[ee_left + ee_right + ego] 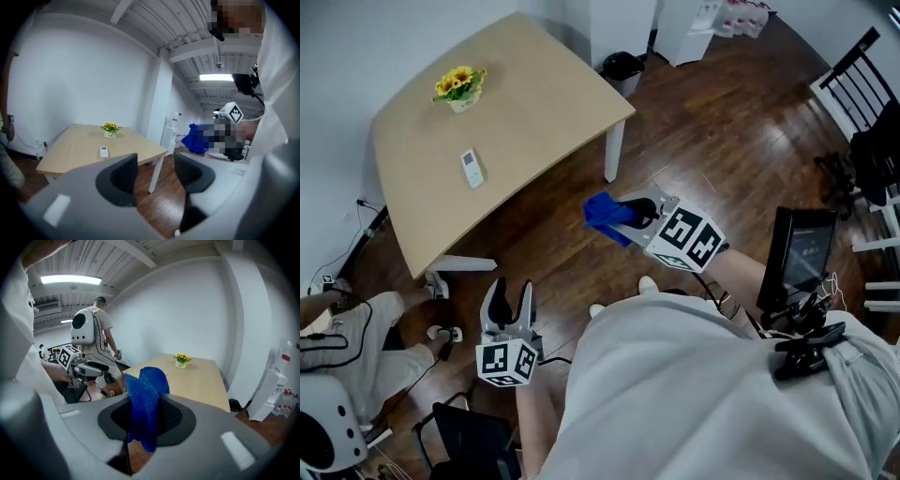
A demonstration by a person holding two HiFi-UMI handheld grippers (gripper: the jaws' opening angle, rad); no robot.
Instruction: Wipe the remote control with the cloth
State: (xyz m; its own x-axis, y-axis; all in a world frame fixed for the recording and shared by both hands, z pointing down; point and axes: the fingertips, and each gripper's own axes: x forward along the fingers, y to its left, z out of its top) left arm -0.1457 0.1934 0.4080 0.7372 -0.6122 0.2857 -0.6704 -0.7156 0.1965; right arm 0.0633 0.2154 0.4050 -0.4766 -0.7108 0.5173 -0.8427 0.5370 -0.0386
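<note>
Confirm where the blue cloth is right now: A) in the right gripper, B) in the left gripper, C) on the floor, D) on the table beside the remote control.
A: the right gripper is shut on the blue cloth, while the left gripper is open and empty and the remote control lies uncovered on the table.

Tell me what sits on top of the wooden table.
A white remote control and a small pot of yellow flowers sit on the table. The tabletop beneath them is covered.
</note>
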